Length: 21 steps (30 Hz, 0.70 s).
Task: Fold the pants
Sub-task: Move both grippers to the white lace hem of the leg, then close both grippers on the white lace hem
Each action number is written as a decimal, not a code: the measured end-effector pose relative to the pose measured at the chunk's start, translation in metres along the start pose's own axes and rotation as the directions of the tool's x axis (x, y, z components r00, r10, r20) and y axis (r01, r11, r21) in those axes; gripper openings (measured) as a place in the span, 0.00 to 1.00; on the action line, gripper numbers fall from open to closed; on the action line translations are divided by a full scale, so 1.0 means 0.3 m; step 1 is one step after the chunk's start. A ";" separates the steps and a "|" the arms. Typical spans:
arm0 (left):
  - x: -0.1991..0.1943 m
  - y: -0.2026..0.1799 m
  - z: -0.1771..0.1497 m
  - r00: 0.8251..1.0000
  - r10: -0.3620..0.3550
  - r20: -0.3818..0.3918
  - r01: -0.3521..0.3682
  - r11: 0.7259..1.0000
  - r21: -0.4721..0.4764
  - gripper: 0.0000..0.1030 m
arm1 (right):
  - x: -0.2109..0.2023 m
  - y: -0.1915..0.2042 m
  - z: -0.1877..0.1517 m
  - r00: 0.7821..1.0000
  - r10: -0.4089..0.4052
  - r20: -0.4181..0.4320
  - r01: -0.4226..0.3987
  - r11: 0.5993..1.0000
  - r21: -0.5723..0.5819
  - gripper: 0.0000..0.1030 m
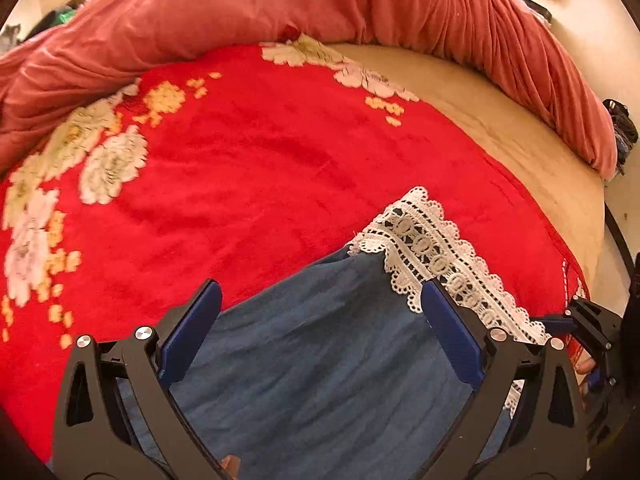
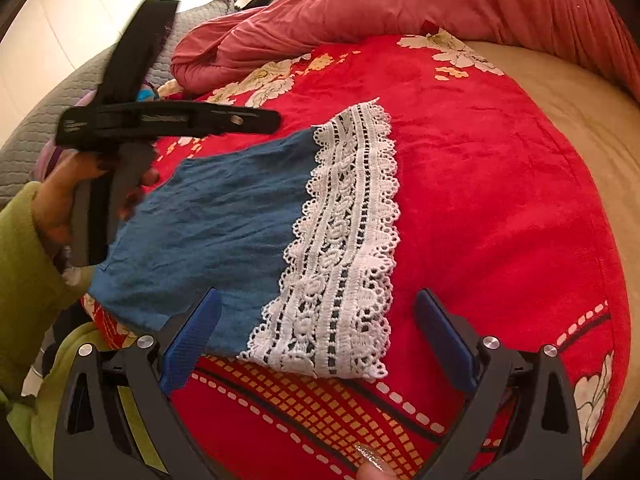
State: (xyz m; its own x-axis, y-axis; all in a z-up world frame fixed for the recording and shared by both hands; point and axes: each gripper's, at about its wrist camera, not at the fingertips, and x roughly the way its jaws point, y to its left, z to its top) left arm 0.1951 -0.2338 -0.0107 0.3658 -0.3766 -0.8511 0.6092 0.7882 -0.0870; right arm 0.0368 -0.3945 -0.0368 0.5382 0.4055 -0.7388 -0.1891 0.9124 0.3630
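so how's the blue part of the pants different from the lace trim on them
The blue fabric is solid, matte and faintly creased; the lace trim is white, openwork and scallop-edged, with blue showing through its holes. The blue part covers the wider area, while the lace is a narrower band along one end. The blue part lies toward the left gripper, the lace ahead of the right gripper. Both lie flat on the red blanket.

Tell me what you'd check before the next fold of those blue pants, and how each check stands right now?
1. Pants lie flat on the red blanket: ok, only light wrinkles.
2. Lace hem spread out, not tucked under: ok.
3. Left gripper jaws open: ok, over the blue cloth.
4. Right gripper jaws open: ok, near the lace.
5. Either gripper already holding cloth: cannot tell, none looks pinched.
6. Waistband end lined up: cannot tell, out of sight.
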 end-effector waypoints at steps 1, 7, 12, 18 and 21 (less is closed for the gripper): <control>0.018 0.002 0.004 1.000 -0.002 -0.010 0.002 1.000 0.000 0.91 | 0.005 -0.003 0.002 1.000 0.005 0.001 -0.005 1.000 0.006 0.94; 0.106 0.020 0.035 0.999 -0.028 -0.027 0.028 1.000 0.010 0.83 | 0.027 -0.005 0.022 1.000 0.026 -0.006 -0.026 1.000 0.012 0.93; 0.169 0.016 0.039 0.995 -0.099 -0.033 0.099 0.995 0.010 0.61 | 0.052 -0.004 0.033 0.999 0.037 -0.016 -0.037 0.999 0.002 0.93; 0.191 -0.027 0.028 0.991 -0.125 -0.043 0.127 0.991 0.037 0.54 | 0.061 -0.015 0.040 0.998 0.058 -0.015 -0.058 0.998 0.007 0.83; 0.193 -0.029 0.022 0.990 -0.135 -0.046 0.136 0.990 0.026 0.52 | 0.067 -0.018 0.044 0.997 0.071 -0.015 -0.071 0.997 0.010 0.74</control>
State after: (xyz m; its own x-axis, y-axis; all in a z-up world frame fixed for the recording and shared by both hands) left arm 0.2156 -0.2656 -0.0558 0.2477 -0.4566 -0.8545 0.6717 0.7165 -0.1882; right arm 0.0595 -0.3920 -0.0461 0.5111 0.4699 -0.7197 -0.2186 0.8809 0.4199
